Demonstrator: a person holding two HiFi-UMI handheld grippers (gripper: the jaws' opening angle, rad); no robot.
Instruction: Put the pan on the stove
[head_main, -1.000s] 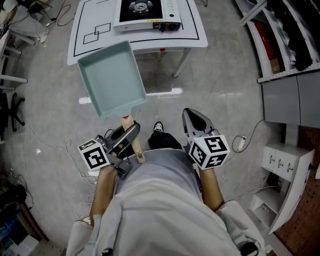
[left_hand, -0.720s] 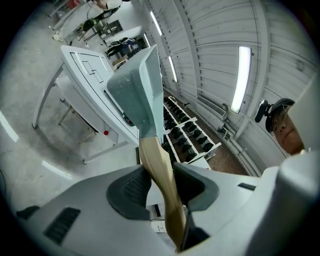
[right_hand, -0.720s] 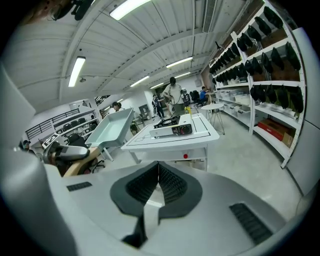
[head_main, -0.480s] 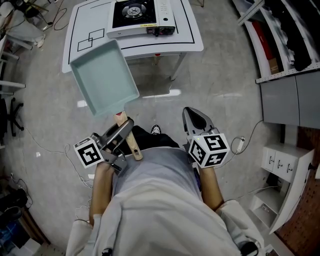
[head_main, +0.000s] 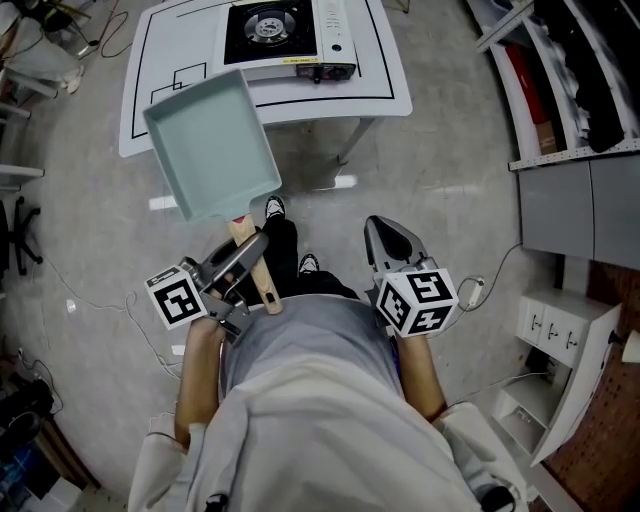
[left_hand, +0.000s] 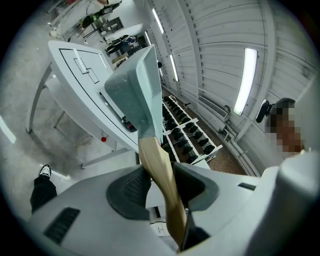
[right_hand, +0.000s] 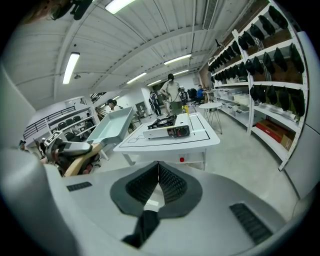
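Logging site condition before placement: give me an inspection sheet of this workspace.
surface: white table with black outlines, on a grey floor.
job's things: stove on the table; teal pan held in the air, not on the stove.
clutter: nothing seen on the table.
grippers: left gripper shut on the pan's wooden handle; right gripper shut, empty.
cables: floor cable at the right.
surroundings: shelving at the right; people far behind the table.
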